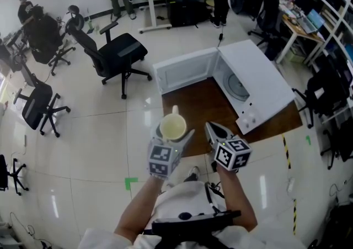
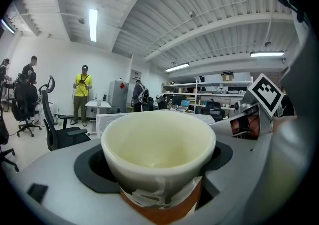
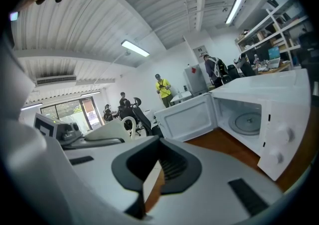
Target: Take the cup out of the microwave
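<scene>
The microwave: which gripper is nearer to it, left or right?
Right. The right gripper is just in front of the open microwave; the left gripper, holding the cup, is beside it, farther away.

Status: left hand-held gripper [image 1: 172, 135] is out in front of the torso, pointing slightly below level, jaws spread wide with both pads pressed on the sides of the cup [image 1: 172, 126], which sits upright between them, mouth up. The right hand-held gripper [image 1: 213, 128] is just beside it, same slight nose-down attitude, jaws closed together with nothing between them. The left forearm [image 1: 137, 212] and right forearm [image 1: 238, 197] come up from the bottom of the head view, converging a little towards the front, each marker cube riding on top just behind its jaws.
</scene>
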{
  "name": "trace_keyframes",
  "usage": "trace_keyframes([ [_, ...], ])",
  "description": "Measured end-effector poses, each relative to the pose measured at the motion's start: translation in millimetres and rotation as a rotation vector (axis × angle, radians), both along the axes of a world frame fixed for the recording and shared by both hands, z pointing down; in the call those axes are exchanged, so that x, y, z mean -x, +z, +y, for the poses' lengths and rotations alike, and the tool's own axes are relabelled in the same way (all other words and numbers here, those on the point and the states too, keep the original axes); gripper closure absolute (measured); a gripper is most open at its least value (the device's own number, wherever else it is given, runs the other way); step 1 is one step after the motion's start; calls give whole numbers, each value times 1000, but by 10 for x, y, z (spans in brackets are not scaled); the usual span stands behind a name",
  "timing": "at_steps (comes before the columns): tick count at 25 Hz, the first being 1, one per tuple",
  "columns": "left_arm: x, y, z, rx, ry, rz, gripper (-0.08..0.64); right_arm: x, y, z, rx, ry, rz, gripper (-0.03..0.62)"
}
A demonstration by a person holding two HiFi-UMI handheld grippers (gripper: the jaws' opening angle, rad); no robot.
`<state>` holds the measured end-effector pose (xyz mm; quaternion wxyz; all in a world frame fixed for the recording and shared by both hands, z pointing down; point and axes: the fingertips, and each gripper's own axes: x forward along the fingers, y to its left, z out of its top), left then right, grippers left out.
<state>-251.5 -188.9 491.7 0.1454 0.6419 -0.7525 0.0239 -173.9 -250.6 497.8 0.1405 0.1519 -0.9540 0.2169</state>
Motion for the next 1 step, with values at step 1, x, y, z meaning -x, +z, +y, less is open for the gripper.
trace_keyframes([
  [1,4,4,-15,1,1,0,94,5,-1,-15,-1,1,0,584],
])
